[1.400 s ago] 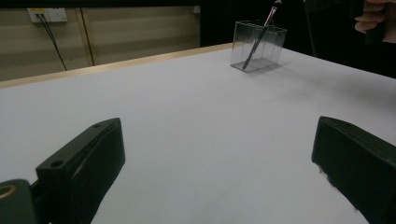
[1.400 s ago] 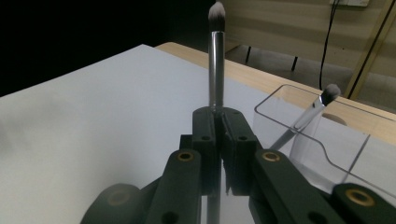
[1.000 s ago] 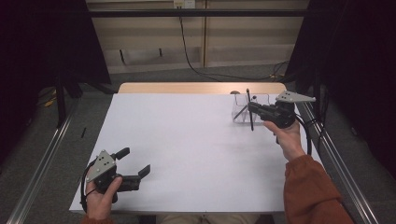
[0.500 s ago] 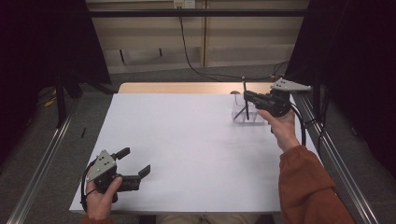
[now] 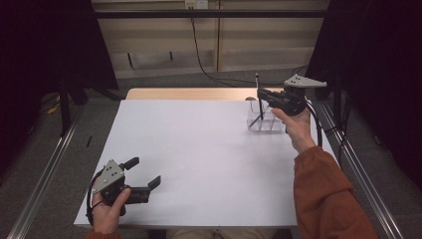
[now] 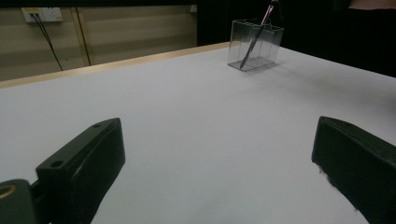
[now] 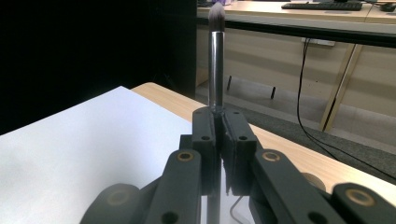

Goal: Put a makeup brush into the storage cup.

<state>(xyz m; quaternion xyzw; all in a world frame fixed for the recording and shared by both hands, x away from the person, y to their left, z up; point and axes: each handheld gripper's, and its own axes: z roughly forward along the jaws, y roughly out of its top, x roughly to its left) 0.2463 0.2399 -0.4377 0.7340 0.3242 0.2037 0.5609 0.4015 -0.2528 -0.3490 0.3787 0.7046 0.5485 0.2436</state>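
Brush (image 7: 216, 60) upright, clamped in our right gripper (image 7: 218, 116), jaws tight on it, over the box (image 5: 266, 119) at table's 1 o'clock. Left gripper (image 5: 144, 174) at 7 o'clock, jaws wide, empty.

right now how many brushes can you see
2: one brush upright in the right gripper jaws above the clear holder, another leaning brush inside it.

White table (image 5: 199, 149), clear holder (image 5: 266, 122) atop.
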